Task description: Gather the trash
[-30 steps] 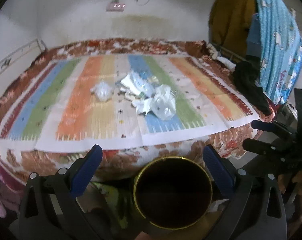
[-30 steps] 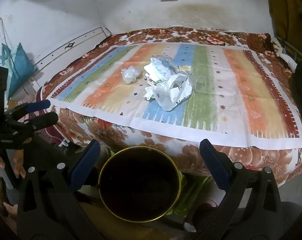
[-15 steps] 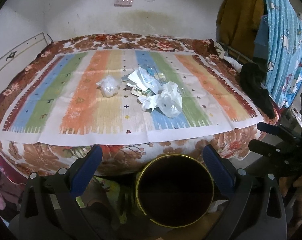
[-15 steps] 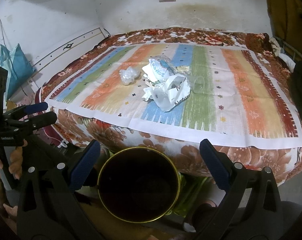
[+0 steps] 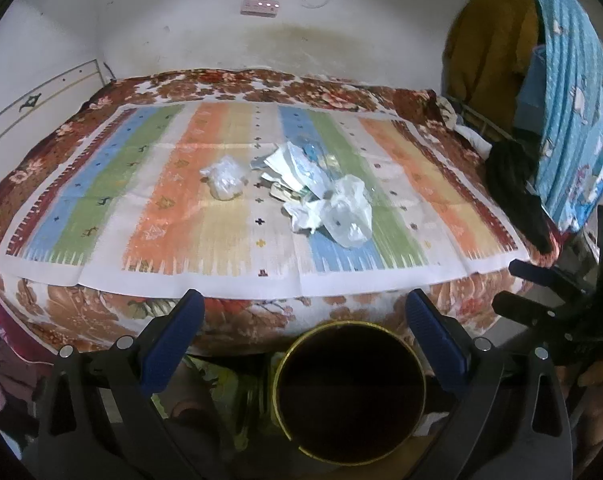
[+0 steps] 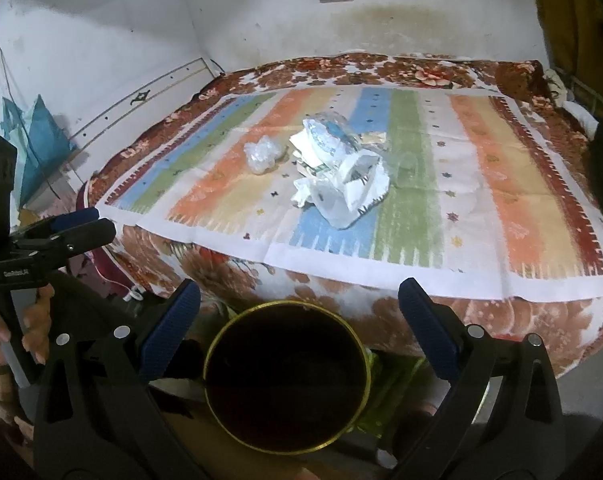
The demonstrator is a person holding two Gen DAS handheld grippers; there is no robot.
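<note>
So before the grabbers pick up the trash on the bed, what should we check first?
1. Left gripper open and holding nothing: ok.
2. Right gripper open and holding nothing: ok.
3. Trash pile in plain sight on the striped mat: ok.
4. Small crumpled bag lying apart from the pile, so it can be grabbed alone: ok.
5. Bin below the grippers at the bed's near edge, mouth open: ok.
6. Room left inside the bin: cannot tell, its inside is too dark.
7. Grippers close enough to the trash: not ok, both are back at the bed's edge.
</note>
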